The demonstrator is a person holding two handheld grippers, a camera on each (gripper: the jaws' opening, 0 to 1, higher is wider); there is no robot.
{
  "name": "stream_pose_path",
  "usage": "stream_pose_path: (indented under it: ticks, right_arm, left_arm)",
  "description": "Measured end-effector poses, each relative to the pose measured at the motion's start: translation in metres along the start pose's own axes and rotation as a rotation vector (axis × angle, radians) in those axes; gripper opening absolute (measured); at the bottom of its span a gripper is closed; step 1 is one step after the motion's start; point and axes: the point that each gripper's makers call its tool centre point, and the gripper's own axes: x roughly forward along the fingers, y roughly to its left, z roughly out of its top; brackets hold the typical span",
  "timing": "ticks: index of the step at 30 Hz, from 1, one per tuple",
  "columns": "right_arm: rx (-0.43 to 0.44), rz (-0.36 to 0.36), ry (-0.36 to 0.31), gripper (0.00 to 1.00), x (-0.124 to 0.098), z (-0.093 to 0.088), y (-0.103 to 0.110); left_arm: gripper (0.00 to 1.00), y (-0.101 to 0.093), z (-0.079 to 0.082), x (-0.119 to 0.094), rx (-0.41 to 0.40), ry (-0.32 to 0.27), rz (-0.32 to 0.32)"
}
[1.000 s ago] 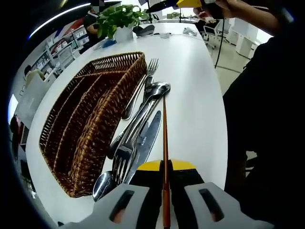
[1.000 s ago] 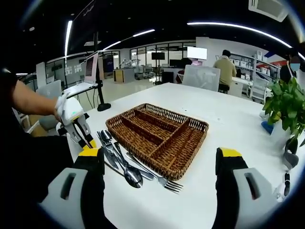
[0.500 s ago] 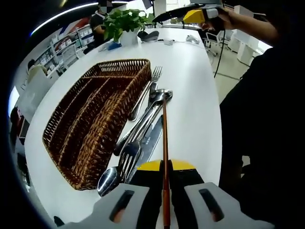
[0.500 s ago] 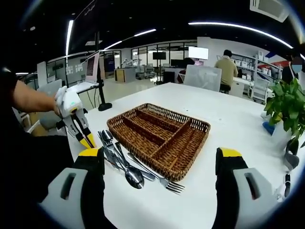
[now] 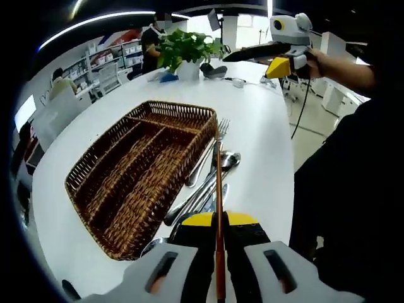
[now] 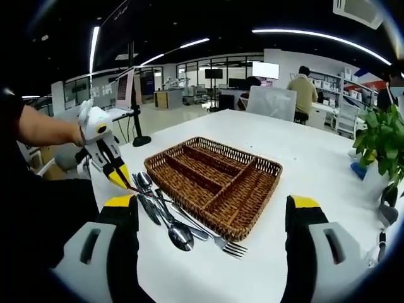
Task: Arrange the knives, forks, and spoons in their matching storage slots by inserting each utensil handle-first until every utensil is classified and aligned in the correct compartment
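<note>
Cutlery (image 6: 167, 214): a loose pile of spoons, forks and knives on the white table (image 6: 297, 158), lying right along the near long side of the basket (image 6: 214, 183).
Long axis: the pieces lie roughly parallel to that basket side; one fork (image 5: 221, 127) has its tines toward the basket's far corner.
Basket: brown wicker, split into long slots plus a cross slot at one end.
Left gripper (image 5: 219, 230): my jaws are pressed together on a thin reddish-brown stick (image 5: 218, 183), which runs straight out from them over the pile, tip near the basket's corner.
Right gripper (image 6: 214, 218): my jaws stand wide apart, holding nothing, raised above the table on the pile's side of the basket.
</note>
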Motion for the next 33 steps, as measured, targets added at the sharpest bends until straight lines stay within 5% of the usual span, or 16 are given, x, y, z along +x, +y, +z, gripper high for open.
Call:
stream_pose_path:
  ticks: [6, 9, 14, 26, 33]
  right_arm:
    - [0.002, 0.006, 0.003, 1.00, 0.001, 0.000, 0.000]
    - [0.004, 0.013, -0.001, 0.99, 0.003, 0.002, 0.002]
    - [-0.002, 0.029, -0.002, 0.99, 0.006, 0.004, 0.008]
    - [0.003, 0.097, 0.003, 0.97, 0.019, 0.000, 0.039]
    - [0.131, 0.181, -0.055, 0.92, 0.033, 0.015, 0.069]
  left_arm:
    - [0.03, 0.020, 0.012, -0.007, -0.057, -0.035, 0.089]
    - [0.03, 0.031, 0.031, -0.015, -0.109, -0.118, 0.133]
    - [0.03, 0.033, 0.053, -0.026, -0.181, -0.222, 0.113]
    - [0.03, 0.024, 0.086, -0.035, -0.265, -0.358, 0.091]
    - [0.03, 0.013, 0.116, -0.039, -0.318, -0.459, 0.033]
